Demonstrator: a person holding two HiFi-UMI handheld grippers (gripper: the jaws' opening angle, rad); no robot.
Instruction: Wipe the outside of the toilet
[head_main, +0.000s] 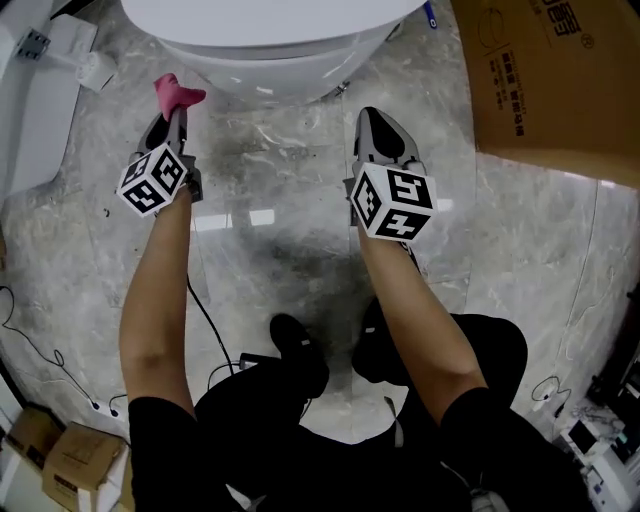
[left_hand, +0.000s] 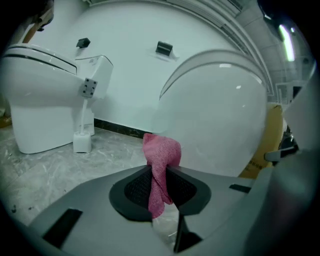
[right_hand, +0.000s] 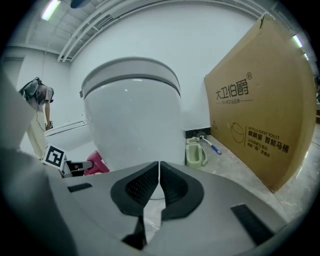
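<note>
The white toilet (head_main: 270, 45) (left_hand: 215, 115) (right_hand: 132, 115) stands at the top of the head view, just beyond both grippers. My left gripper (head_main: 172, 112) (left_hand: 161, 180) is shut on a pink cloth (head_main: 176, 93) (left_hand: 161, 160); the cloth sticks out past the jaws, close to the toilet's left side, and whether it touches the bowl I cannot tell. My right gripper (head_main: 383, 125) (right_hand: 159, 175) is shut with nothing between its jaws and points at the bowl's front from a short way off. In the right gripper view the cloth (right_hand: 96, 163) shows at the left.
A large cardboard box (head_main: 545, 75) (right_hand: 260, 120) leans at the right. A green holder with a brush (right_hand: 196, 152) stands by the wall. A second toilet (left_hand: 42, 95) and a brush stand (left_hand: 82, 135) are at the left. Cables (head_main: 205, 320) lie on the marble floor near my feet.
</note>
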